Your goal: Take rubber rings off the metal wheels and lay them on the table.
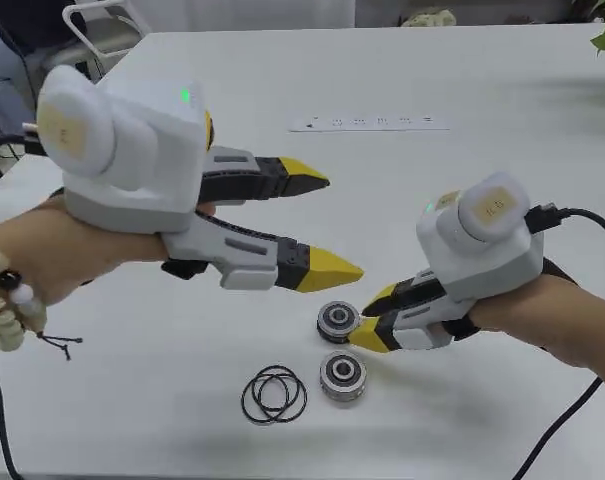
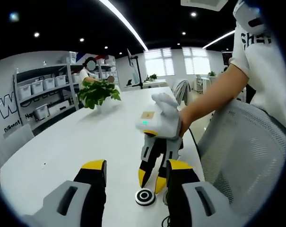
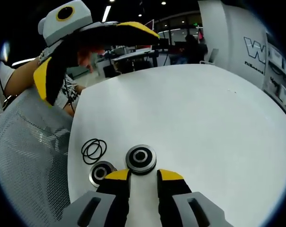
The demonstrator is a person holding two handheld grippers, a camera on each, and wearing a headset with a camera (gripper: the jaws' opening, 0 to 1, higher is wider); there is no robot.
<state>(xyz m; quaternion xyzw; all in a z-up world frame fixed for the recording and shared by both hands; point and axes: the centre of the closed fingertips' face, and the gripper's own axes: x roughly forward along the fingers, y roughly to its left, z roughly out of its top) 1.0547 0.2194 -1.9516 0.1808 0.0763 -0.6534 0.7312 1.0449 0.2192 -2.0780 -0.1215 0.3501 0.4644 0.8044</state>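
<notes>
White desk [image 1: 462,180] holds loose thin black rubber rings [image 1: 274,394], with two small silver metal wheels [image 1: 343,374] just beside them. Our right gripper [image 1: 370,318], jaws slightly apart, is at the farther wheel [image 1: 337,319]; our left gripper [image 1: 342,225] hangs above, jaws wide. That wheel's ring, possibly still on, should be light and stretchy, so we'd pinch its rim.

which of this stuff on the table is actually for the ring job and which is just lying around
For the job:
- far metal wheel
- near metal wheel
- loose rubber rings
- left gripper, right gripper
- table

Just lying about:
- power strip
- potted plant
</notes>
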